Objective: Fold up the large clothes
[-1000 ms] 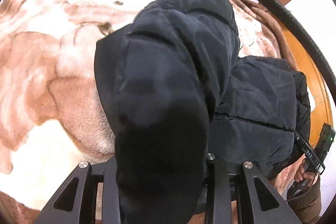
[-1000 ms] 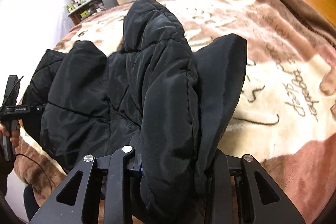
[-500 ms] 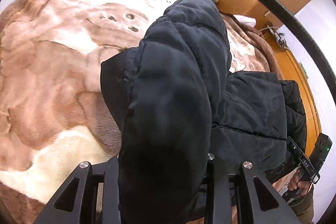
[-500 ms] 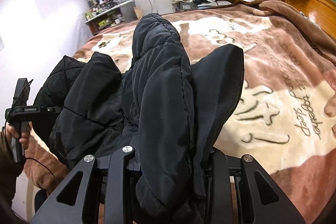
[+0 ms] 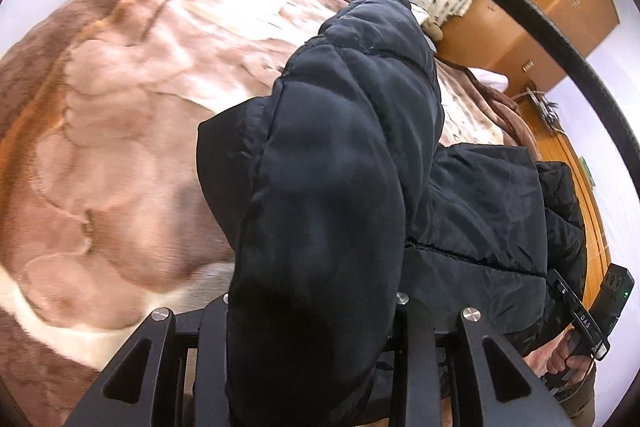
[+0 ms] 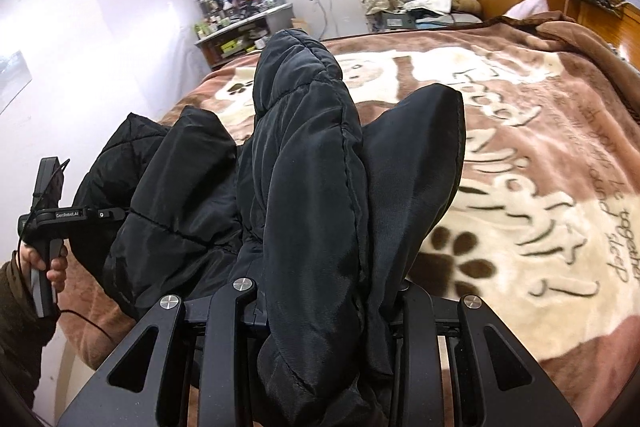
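My left gripper (image 5: 316,315) and right gripper (image 6: 320,303) each clamp the black quilted padded jacket (image 6: 308,187), bunched toward twelve o'clock above the brown-and-cream plush blanket (image 6: 540,195).

Jacket (image 5: 328,227) hides both claws' tips – blanket (image 5: 120,131) blurred.

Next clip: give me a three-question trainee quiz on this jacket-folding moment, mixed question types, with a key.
1. True or false: the left gripper is shut on the black jacket.
2. Multiple choice: what lies under the jacket? A) bare wooden floor B) brown and cream blanket with paw prints C) glass table
3. Short answer: what does the right gripper hold?

Key: 1 true. 2 B. 3 a bunched part of the same black jacket.
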{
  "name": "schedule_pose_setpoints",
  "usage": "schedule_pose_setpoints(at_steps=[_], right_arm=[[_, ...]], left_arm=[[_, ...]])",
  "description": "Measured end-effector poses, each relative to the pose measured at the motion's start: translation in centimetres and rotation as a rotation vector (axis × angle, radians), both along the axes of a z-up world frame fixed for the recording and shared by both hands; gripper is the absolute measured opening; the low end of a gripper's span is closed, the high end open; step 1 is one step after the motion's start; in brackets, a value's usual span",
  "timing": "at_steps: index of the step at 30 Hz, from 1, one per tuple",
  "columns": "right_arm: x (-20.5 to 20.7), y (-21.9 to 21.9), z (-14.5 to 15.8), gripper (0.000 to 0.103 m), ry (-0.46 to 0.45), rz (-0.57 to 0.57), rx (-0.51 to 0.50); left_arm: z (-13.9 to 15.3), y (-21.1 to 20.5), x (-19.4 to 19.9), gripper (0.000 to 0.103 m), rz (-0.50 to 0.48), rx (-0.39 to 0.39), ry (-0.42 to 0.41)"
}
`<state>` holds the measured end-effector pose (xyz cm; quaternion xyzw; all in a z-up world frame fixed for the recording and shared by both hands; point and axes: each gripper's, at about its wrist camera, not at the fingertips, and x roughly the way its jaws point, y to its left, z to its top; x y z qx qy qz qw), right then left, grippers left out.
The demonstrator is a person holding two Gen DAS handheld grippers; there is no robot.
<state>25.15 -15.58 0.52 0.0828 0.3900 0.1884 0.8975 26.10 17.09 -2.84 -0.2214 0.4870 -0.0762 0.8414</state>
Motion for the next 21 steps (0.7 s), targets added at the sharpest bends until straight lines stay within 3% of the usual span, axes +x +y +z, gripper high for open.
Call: schedule_pose_setpoints(at_steps=[13,21], right_arm=[[1.6,7.2,-2.8,0.031,0.004,0.061,0.056],[1.0,8.1,-4.1,0.031,0.009,0.049,0.078]], left_arm=[[-0.8,9.9,-2.2,0.034,0.132,0.013,0.012],[-0.7,11.4,-1.8,0.034,0.146,0.033,-0.004]])
